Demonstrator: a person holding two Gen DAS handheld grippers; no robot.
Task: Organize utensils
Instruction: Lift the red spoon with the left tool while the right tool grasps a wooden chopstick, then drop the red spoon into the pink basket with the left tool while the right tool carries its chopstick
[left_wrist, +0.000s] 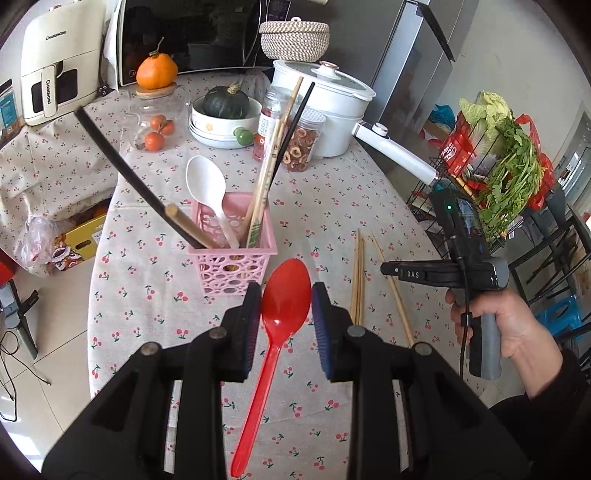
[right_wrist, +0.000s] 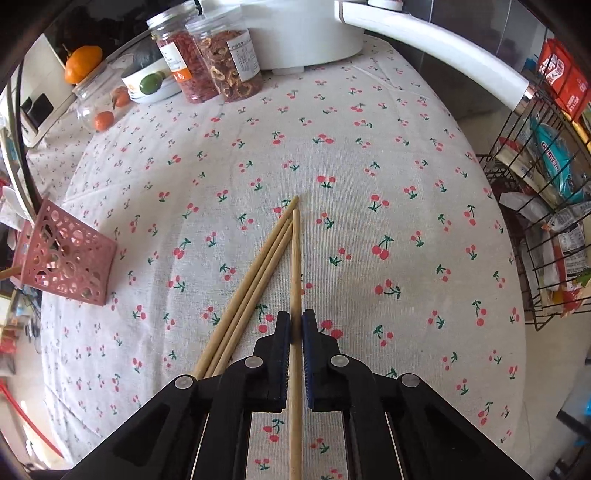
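1. Straddling the bowl of a red spoon (left_wrist: 286, 295), the left gripper (left_wrist: 284, 314) has its jaws spread wide. The left pad looks to touch the bowl's edge; the right pad stands just clear. Nothing is clamped.
2. Closing on one chopstick (right_wrist: 295, 266), the right gripper (right_wrist: 294, 332) has its ribbed pads (right_wrist: 308, 332) almost together with the stick running between them. Whether they press it firmly I cannot tell.
3. The red spoon is glossy plastic with an oval bowl and a long, narrow handle. It lies flat on the tablecloth (right_wrist: 369, 155), bowl pointing away, just in front of a pink basket (left_wrist: 236, 266).
4. The gripped chopstick is pale, round wood. Three matching sticks (right_wrist: 255, 273) lie just left of it, fanned so their far tips nearly meet its tip.
5. The pink basket is square plastic with round cut-out holes. It stands upright on the cloth and holds a white spoon (left_wrist: 207, 184), several pale chopsticks and dark chopsticks (left_wrist: 122, 166), all leaning.
6. The tablecloth is woven beige fabric printed with small red cherries.
7. Farther back stand two clear jars (right_wrist: 207, 59) of dried food, a white pot (left_wrist: 325, 103) with a long handle, and a bowl with a dark green squash (left_wrist: 226, 103).
8. A wire rack (right_wrist: 535, 229) of packets stands off the table's right edge.
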